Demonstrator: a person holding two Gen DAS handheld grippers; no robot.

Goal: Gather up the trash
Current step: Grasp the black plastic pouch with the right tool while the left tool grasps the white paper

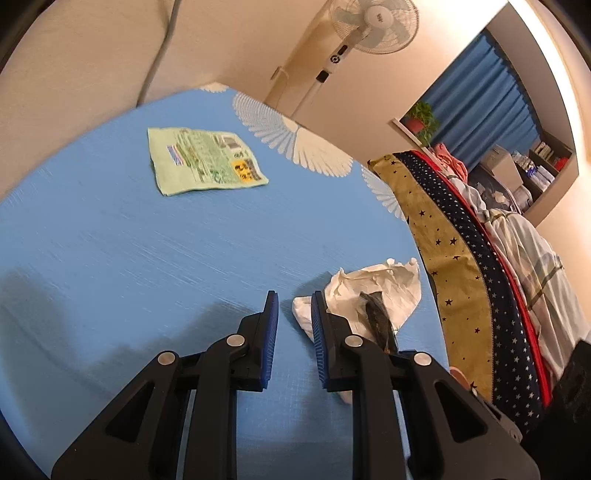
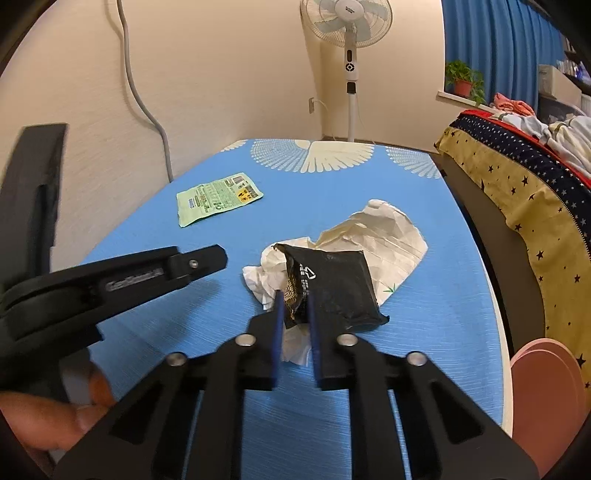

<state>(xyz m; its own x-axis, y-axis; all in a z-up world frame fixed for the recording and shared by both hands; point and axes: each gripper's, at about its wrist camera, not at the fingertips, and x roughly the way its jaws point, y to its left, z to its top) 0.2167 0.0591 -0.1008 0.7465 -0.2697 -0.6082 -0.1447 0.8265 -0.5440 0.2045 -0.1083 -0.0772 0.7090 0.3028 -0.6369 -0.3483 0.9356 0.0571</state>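
Observation:
A black snack wrapper (image 2: 336, 284) lies on crumpled white paper (image 2: 388, 232) on the blue tablecloth (image 2: 424, 332). My right gripper (image 2: 294, 301) is shut on the wrapper's near end, which sits pinched between its blue pads. A flat green wrapper (image 2: 218, 199) lies farther back on the left. My left gripper (image 2: 216, 258) reaches in from the left, just short of the paper. In the left wrist view the left gripper (image 1: 294, 301) is open with only cloth in the gap. Its right finger overlaps the edge of the white paper (image 1: 380, 280), and the green wrapper (image 1: 203, 162) lies far ahead.
A bed with a star-patterned cover (image 2: 517, 192) and heaped clothes runs along the table's right side. A standing fan (image 2: 347, 22) is beyond the far edge. The wall and a grey cable (image 2: 147, 110) are on the left. A hand (image 2: 44, 417) holds the left gripper.

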